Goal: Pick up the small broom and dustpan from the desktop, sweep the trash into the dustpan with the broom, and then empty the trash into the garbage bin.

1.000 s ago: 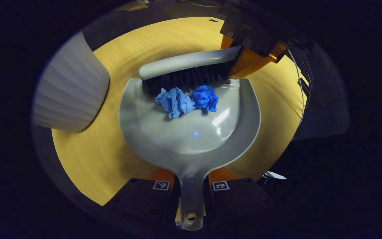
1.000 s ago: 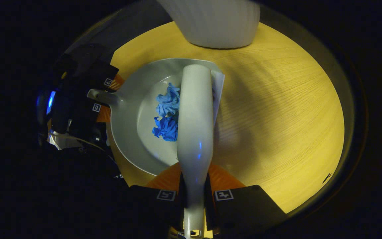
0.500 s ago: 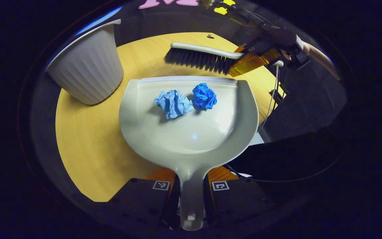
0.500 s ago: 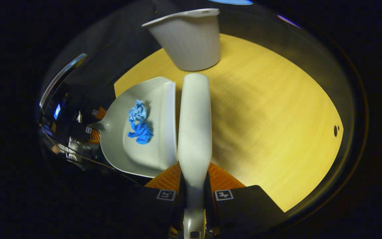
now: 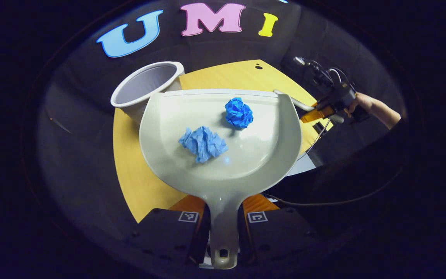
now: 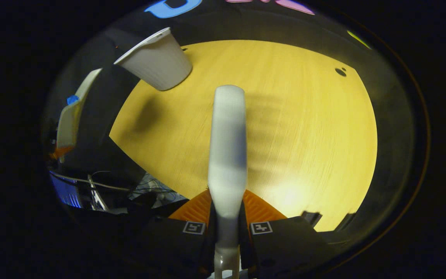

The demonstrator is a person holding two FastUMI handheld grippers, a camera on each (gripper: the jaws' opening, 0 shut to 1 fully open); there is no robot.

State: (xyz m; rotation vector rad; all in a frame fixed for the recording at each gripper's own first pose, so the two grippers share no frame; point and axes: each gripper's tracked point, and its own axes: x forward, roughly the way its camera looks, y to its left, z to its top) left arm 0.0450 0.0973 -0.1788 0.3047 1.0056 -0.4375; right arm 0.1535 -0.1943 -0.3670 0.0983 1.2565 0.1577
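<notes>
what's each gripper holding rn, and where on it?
Left gripper is shut on the dustpan, gripping its handle. Right gripper is shut on the broom, also by the handle.

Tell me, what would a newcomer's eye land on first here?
Two blue paper wads lying in the pale dustpan, whose handle the left gripper clamps. Beyond its front edge stands the open white bin on the yellow desktop; the right gripper holds the broom.

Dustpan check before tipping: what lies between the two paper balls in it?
Nothing: bare dustpan floor separates the pale ball from the darker ball, in the left gripper view.
</notes>
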